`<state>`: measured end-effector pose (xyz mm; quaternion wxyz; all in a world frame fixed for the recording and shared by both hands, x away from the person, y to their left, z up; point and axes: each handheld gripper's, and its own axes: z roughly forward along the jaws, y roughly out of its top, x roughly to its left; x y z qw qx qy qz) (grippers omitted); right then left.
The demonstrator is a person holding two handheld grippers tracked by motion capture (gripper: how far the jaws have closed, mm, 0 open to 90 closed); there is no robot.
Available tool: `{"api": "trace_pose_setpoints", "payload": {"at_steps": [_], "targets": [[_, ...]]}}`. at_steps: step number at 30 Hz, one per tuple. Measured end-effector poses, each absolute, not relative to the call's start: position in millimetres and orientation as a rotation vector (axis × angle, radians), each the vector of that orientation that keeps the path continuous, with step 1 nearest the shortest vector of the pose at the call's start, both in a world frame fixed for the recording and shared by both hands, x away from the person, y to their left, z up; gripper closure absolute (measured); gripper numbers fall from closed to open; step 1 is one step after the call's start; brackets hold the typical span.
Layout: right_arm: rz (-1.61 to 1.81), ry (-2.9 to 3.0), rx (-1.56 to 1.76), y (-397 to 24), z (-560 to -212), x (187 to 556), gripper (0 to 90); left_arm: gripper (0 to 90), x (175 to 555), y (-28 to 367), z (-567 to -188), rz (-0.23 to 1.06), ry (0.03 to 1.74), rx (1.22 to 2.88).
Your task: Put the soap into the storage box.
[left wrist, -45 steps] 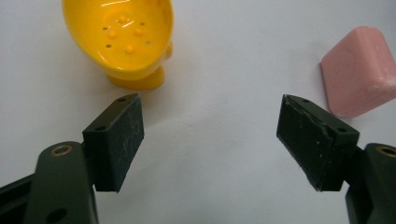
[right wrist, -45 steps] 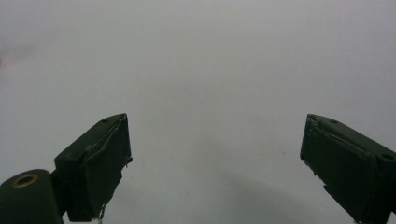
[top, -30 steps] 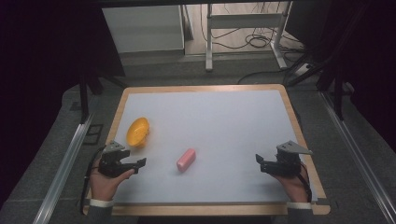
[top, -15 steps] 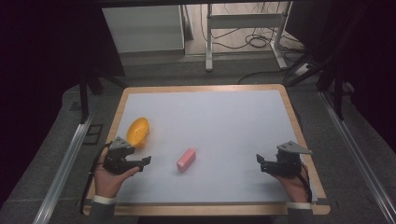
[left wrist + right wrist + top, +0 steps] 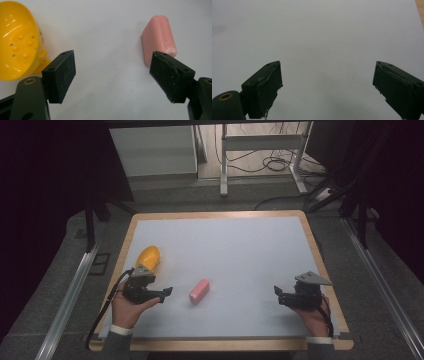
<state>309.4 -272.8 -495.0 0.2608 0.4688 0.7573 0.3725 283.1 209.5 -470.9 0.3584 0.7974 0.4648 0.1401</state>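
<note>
left tool [image 5: 167, 292] near pink block [image 5: 199, 291] | yellow bowl [image 5: 148, 258] behind | right tool [image 5: 278, 294] apart

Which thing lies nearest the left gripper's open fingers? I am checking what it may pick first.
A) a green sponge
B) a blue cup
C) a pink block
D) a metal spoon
C: in the left gripper view the pink block lies just beyond one finger of the left gripper, on the white table, with the yellow bowl at the other side.
</note>
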Motion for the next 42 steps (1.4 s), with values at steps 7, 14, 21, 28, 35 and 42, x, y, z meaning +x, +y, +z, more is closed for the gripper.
{"api": "trace_pose_setpoints", "payload": {"at_steps": [7,14,21,28,35,42], "targets": [[0.999,2.053,1.266,-271.4,-495.9,309.5,8.4,21.2,286.0,201.9,-468.0,0.359,1.179,2.074],[0.981,2.054,1.263,-271.9,-496.5,309.7,8.4,21.1,288.7,196.1,-465.6,0.356,1.164,2.094],[0.971,2.056,1.262,-271.7,-497.2,310.0,8.4,21.2,291.0,189.2,-461.0,0.349,1.144,2.109],[0.969,2.056,1.261,-272.2,-497.6,310.2,8.4,20.4,293.0,179.1,-459.3,0.350,1.124,2.135],[0.958,2.063,1.264,-272.1,-499.3,310.8,8.4,20.3,294.8,172.5,-458.3,0.339,1.109,2.147],[0.955,2.065,1.263,-271.9,-499.2,310.7,8.5,20.1,295.7,162.5,-455.2,0.335,1.084,2.168]]}}
